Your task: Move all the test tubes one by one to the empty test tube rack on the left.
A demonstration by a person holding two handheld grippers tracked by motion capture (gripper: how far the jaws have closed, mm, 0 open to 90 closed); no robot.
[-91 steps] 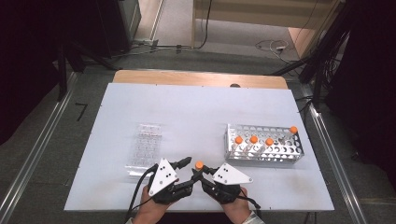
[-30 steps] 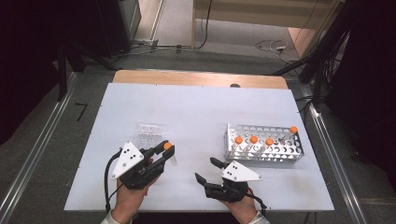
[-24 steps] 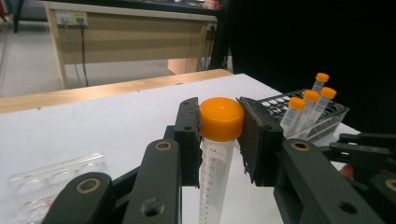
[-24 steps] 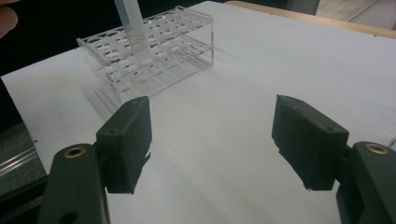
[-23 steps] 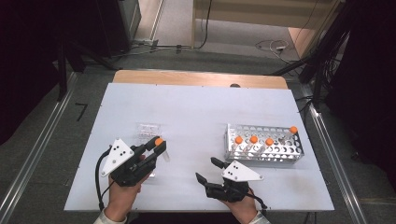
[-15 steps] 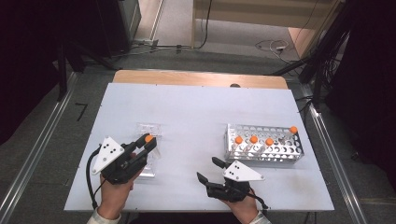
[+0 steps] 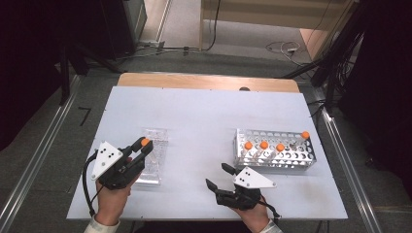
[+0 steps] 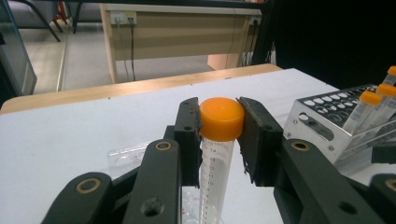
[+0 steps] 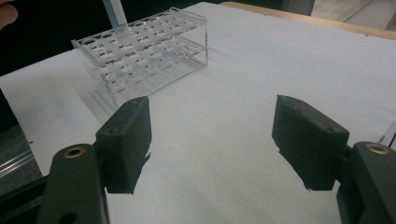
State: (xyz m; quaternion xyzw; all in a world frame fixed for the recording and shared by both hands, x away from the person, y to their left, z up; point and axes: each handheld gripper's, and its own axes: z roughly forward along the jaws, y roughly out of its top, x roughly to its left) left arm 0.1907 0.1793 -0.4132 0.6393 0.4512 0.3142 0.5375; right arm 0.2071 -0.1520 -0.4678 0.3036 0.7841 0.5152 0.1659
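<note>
Since the frame three seconds back, when both grippers sat together at the near edge with the tube between them, my left gripper (image 7: 141, 148) has carried the clear plastic tube with the orange screw cap (image 7: 145, 141) out to the left, over the clear acrylic tube rack (image 7: 156, 138), while my right gripper (image 7: 218, 177) has kept its place.

From the high view, I see the orange cap right at the tips of the left jaws, which hang over the near part of the acrylic rack. The right jaws stand wide apart and hold nothing, low over the white table (image 7: 204, 111). Beyond and to the right of them stands the perforated metal tube rack (image 7: 291, 155) with four orange-capped tubes (image 7: 264, 145).

Along the left gripper (image 8: 219, 126), I see both pads clamped on the sides of the orange cap (image 8: 221, 117), the graduated tube body hanging straight down between the jaws. The metal rack (image 8: 322, 112) lies off to the right of the jaws.

Along the right gripper (image 9: 212, 140), the jaws gape with bare table between them. Ahead and left of them sits the acrylic rack (image 9: 154, 51), with the tube's lower end (image 9: 114, 14) just above its top plate.
</note>
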